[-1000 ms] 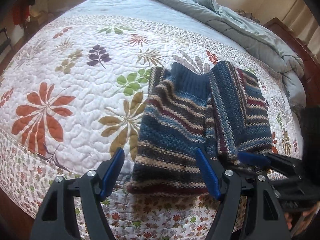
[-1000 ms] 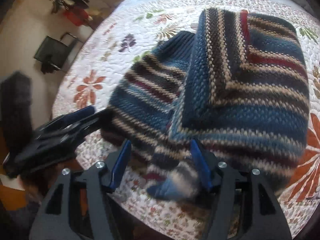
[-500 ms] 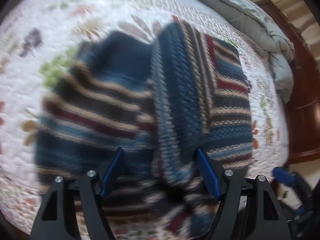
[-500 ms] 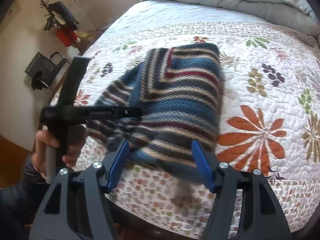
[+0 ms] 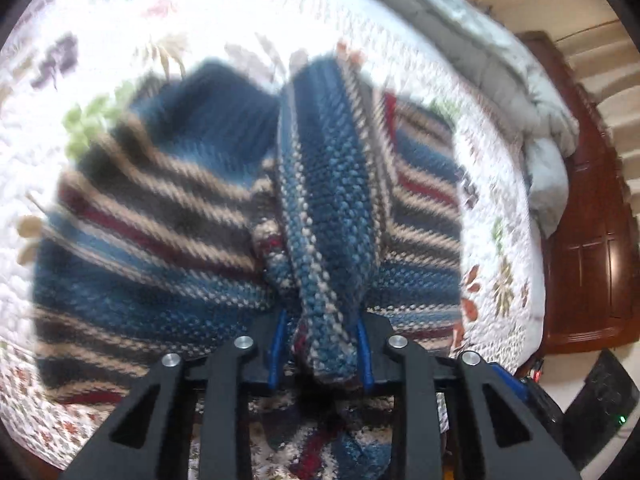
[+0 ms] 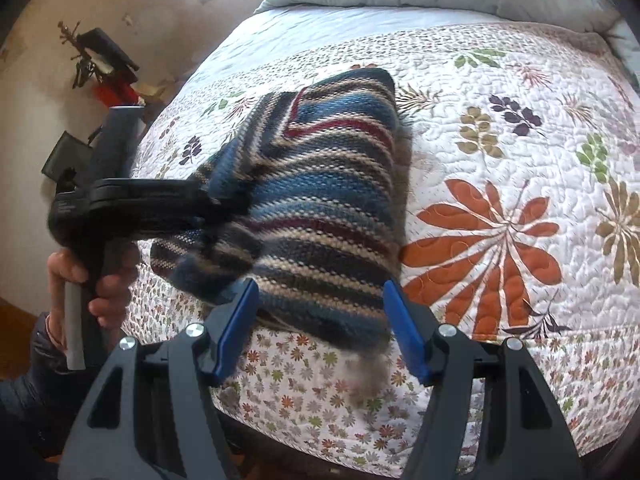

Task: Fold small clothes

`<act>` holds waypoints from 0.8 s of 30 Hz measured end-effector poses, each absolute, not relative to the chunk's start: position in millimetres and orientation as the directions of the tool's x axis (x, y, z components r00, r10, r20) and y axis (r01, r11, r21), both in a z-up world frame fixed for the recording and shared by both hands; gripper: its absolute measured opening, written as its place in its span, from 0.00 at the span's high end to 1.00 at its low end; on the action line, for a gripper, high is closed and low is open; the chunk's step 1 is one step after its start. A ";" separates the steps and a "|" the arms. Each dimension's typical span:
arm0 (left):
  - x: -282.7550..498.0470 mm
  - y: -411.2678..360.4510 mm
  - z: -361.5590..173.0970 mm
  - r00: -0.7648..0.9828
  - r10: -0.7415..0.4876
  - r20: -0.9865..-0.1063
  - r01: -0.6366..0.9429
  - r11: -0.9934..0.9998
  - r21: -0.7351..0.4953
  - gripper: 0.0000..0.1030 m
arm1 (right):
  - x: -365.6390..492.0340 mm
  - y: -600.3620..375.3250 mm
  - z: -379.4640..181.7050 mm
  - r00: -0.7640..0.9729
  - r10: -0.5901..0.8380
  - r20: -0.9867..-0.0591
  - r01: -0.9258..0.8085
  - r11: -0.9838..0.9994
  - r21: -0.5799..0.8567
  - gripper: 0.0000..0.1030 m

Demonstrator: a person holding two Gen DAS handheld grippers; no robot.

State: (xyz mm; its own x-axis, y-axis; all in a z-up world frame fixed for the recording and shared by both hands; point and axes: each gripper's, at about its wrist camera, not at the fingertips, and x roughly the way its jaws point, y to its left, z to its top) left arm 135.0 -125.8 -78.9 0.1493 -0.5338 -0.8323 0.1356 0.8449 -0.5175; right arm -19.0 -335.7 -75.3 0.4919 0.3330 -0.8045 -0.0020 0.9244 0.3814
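Left hand-held gripper (image 5: 320, 354): jaws drawn close together, pinching a bunched fold of the striped knit sweater (image 5: 328, 216) at the sweater's near hem. Grip looks firm, though blur softens the edges. Right hand-held gripper (image 6: 320, 328): jaws spread wide, nothing between them, poised just short of the sweater's near edge.

Sweater lies on the floral quilt (image 6: 500, 220) close to the bed's near edge, partly folded, one flap already laid over the body.

Step in hand, as judged: carrying the pinched layer across to complete a fold. To do it well, the left gripper should lift only enough to clear the lower layer, travel in a flat arc and lay the edge square on the sweater's far side. The knit is thick and limp, so it will likely sag and drag the underlayer; the free right gripper could pin the sweater's body flat first.

Views differ. The left wrist view shows the pinch itself and, beyond the sweater, a grey duvet (image 5: 500, 80) and dark wooden furniture (image 5: 588, 220). The right wrist view shows the sweater's whole outline, the person's hand (image 6: 92, 280) on the left gripper's handle beside the sweater, and clutter (image 6: 104, 68) against the far wall.
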 end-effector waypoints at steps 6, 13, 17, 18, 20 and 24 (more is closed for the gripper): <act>132.9 -92.3 -36.1 0.232 -0.543 -0.807 0.176 0.839 -0.514 0.73 | -20.7 -331.5 -76.9 0.489 0.316 -0.813 -0.002 0.932 0.361 0.37; 134.7 -36.0 -10.0 0.323 -0.500 -0.804 0.170 0.866 -0.470 0.73 | -17.2 -304.5 -79.6 0.477 0.344 -0.809 -0.044 0.928 0.369 0.37; 143.2 -9.1 -36.1 0.296 -0.462 -0.836 0.107 0.886 -0.451 0.73 | -10.0 -291.5 -78.9 0.464 0.348 -0.814 -0.059 0.930 0.364 0.37; 144.8 -4.6 -48.3 0.288 -0.438 -0.852 0.090 0.898 -0.431 0.73 | -7.7 -289.2 -78.6 0.460 0.348 -0.817 -0.061 0.930 0.363 0.37; 147.0 1.1 -73.4 0.265 -0.399 -0.878 0.058 0.915 -0.399 0.73 | -3.2 -284.1 -78.9 0.449 0.342 -0.825 -0.059 0.933 0.354 0.37; 143.0 5.7 -97.2 0.271 -0.372 -0.888 0.059 0.927 -0.370 0.71 | 10.4 -269.9 -84.7 0.412 0.327 -0.850 -0.057 0.941 0.335 0.37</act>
